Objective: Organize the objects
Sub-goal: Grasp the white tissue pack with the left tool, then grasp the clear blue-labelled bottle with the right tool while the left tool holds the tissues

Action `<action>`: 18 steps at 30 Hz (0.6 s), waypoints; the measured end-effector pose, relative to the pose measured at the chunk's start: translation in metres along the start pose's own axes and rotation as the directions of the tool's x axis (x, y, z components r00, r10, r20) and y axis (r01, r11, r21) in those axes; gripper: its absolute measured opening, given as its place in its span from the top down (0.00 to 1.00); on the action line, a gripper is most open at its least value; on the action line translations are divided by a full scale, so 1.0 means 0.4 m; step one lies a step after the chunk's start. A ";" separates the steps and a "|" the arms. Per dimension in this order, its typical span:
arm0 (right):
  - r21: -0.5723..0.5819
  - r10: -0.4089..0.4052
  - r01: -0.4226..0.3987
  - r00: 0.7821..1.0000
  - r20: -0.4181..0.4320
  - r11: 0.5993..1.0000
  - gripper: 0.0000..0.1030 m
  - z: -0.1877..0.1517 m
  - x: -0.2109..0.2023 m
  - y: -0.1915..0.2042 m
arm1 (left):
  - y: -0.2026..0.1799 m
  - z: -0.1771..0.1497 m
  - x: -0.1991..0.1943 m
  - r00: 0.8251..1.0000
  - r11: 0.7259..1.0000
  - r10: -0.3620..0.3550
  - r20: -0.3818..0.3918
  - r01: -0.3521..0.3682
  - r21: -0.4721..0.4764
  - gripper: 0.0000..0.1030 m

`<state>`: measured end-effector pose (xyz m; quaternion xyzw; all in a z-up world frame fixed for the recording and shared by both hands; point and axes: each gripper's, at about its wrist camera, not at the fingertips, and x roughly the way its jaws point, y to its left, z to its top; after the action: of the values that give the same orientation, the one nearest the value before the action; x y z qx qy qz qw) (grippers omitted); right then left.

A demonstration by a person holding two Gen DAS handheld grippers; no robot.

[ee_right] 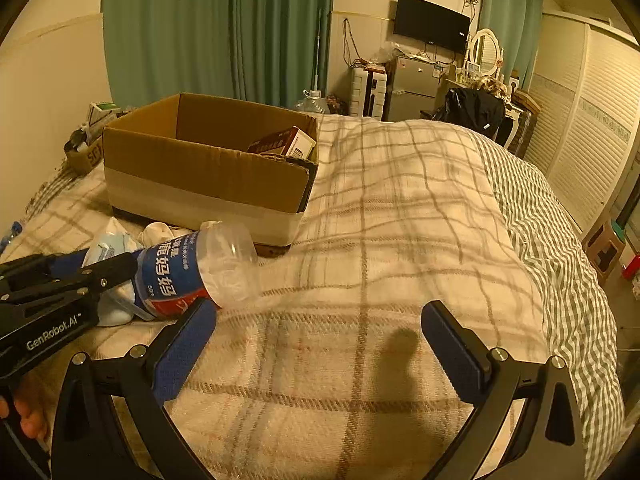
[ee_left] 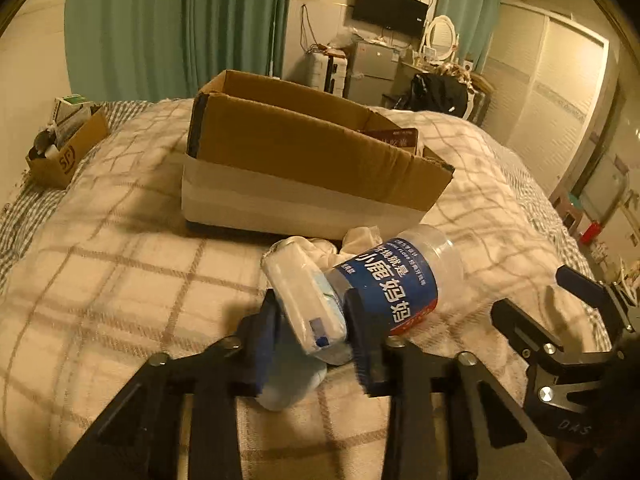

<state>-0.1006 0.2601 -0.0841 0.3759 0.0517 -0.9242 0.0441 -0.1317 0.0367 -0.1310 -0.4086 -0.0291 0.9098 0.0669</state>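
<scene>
My left gripper (ee_left: 310,314) is shut on a white and pale-blue packet (ee_left: 304,300) that lies on the plaid bedspread (ee_left: 120,280). A clear plastic jar with a blue label (ee_left: 394,280) lies on its side against the packet; it also shows in the right wrist view (ee_right: 192,268). A large open cardboard box (ee_left: 304,160) stands just behind them, with a dark red carton (ee_right: 284,142) inside. My right gripper (ee_right: 320,344) is open and empty over the bedspread, right of the jar. White crumpled cloth (ee_left: 352,240) lies between the jar and the box.
A small cardboard box (ee_left: 66,140) full of items sits at the far left of the bed. Beyond the bed are green curtains (ee_left: 172,24), a wall television (ee_left: 390,6), a small fridge (ee_right: 414,80) and a wardrobe (ee_right: 592,120).
</scene>
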 end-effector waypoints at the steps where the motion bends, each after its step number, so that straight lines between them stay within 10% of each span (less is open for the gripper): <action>1: -0.004 -0.003 0.003 1.000 0.000 1.000 0.01 0.001 -0.001 0.002 | 0.000 0.000 -0.007 1.000 1.000 -0.003 0.008 0.003 0.001 0.73; 12: -0.037 0.073 -0.071 0.997 0.041 0.997 0.00 0.050 -0.034 0.044 | 0.067 0.052 -0.143 0.992 0.998 -0.031 0.126 0.036 -0.041 0.77; 18: -0.111 0.127 -0.125 0.992 0.011 0.986 0.01 0.071 -0.010 0.126 | 0.136 0.064 -0.185 0.980 0.996 0.078 0.182 -0.068 -0.061 0.77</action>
<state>-0.1111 0.2066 -0.0644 0.3668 0.0782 -0.9187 0.1236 -0.1074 -0.0280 -0.0652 -0.3251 -0.0450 0.9444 0.0194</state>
